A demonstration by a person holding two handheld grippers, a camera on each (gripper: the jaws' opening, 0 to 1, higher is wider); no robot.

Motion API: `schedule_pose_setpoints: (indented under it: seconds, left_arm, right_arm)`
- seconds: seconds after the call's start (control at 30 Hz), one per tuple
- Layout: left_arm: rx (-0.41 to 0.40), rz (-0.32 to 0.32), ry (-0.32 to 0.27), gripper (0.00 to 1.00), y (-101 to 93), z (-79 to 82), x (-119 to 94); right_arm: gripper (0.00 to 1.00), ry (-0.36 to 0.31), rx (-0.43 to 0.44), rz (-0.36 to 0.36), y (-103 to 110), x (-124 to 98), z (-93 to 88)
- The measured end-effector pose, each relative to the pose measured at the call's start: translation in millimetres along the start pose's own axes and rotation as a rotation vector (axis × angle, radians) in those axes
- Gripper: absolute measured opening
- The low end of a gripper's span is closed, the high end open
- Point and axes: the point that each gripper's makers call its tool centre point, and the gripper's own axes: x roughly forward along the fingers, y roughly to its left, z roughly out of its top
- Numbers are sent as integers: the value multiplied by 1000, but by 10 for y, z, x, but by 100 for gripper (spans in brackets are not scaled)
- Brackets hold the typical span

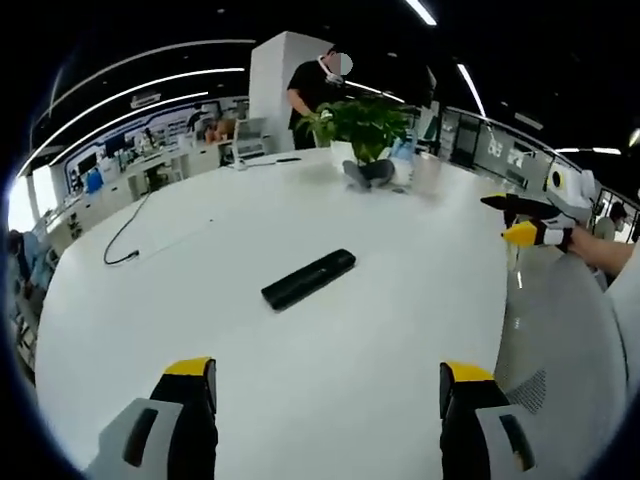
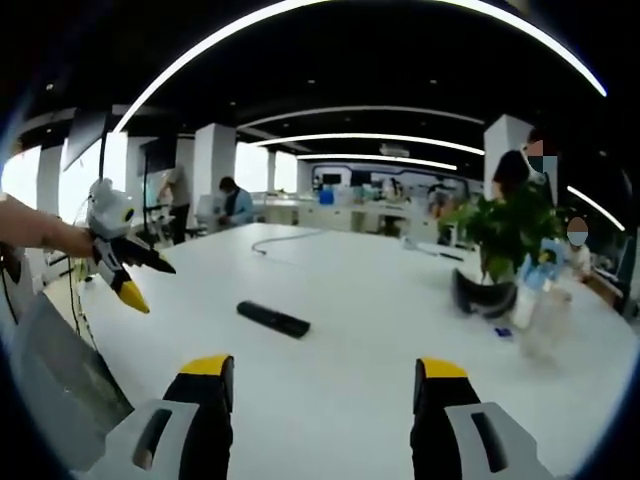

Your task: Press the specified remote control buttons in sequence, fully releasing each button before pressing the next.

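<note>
Start of the button sequence. The remote [image 1: 309, 279] lies flat on the white worktop [image 1: 200, 330], well ahead of both my grippers and touched by neither. In the left gripper view it sits at 12 o'clock from my left gripper [image 1: 327, 392], its long axis running from 8 to 2 o'clock. In the right gripper view it lies at 11 o'clock from my right gripper [image 2: 322, 392], long axis from 10 to 4 o'clock. Judged from both views, the left gripper looks the nearer. Both pairs of jaws stand wide apart and hold nothing. A potted plant [image 1: 362, 128] stands beyond the remote at the far side; a cable [image 1: 130, 235] trails at 10 o'clock.
</note>
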Motion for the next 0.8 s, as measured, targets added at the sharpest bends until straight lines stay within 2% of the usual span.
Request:
schedule_pose_setpoints:
  seconds: [0.1,0.4,0.5,0.57,0.7,0.8]
  left_arm:
    - [36,-12,21,96,30,31,58]
    - [64,-46,57,95,184,160,241]
    - [88,-44,64,91,241,205,291]
    - [77,-74,59,89,241,254,340]
    - [87,-88,62,82,285,343,444]
    - [117,-105,84,79,298,379,529]
  right_arm:
    - [72,1,-1,-1,-5,-1,1]
    - [68,10,-2,12,15,5,-9]
    - [67,14,-2,14,21,3,-16]
    - [67,18,-1,16,23,4,-21]
    - [66,21,-1,17,23,5,-27]
    - [66,25,1,15,17,3,-35]
